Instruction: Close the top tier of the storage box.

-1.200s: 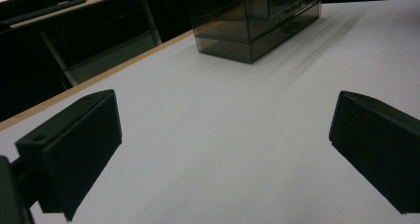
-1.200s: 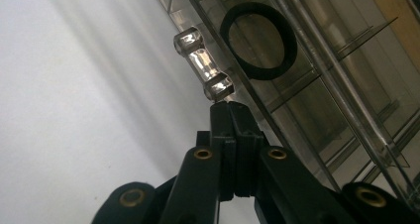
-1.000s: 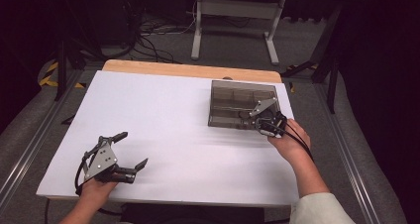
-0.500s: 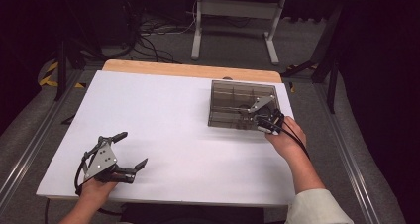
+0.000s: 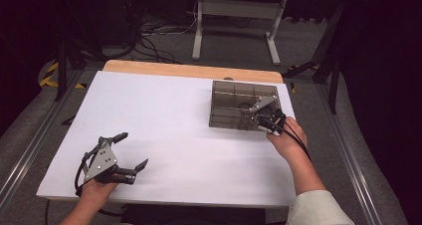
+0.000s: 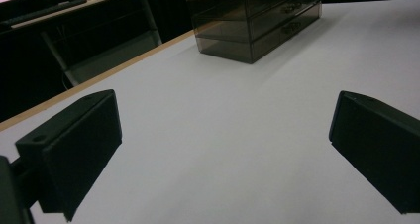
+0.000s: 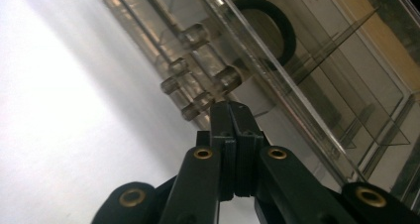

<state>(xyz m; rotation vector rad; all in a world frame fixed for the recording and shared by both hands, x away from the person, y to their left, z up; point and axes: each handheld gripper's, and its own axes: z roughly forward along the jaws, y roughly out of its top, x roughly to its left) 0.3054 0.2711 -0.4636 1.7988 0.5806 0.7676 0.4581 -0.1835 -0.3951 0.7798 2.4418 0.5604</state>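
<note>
Smoky clear drawer box [image 5: 244,105] right of centre in the high view, right gripper [image 5: 262,121] at its front edge, jaws pressed together near a drawer knob [image 7: 228,78], left gripper [image 5: 130,153] lower left, jaws wide, holding nothing

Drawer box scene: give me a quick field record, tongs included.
surface: white tabletop
drawer box: smoky clear plastic, at the far right of the table, front with round knobs
contents: a dark ring inside, seen through the plastic
right tongs: jaws pressed together, tips at a knob on the box front; whether they touch it cannot be told
left tongs: jaws wide apart, nothing between them, near the front left of the table
left tongs to box: well apart
</note>
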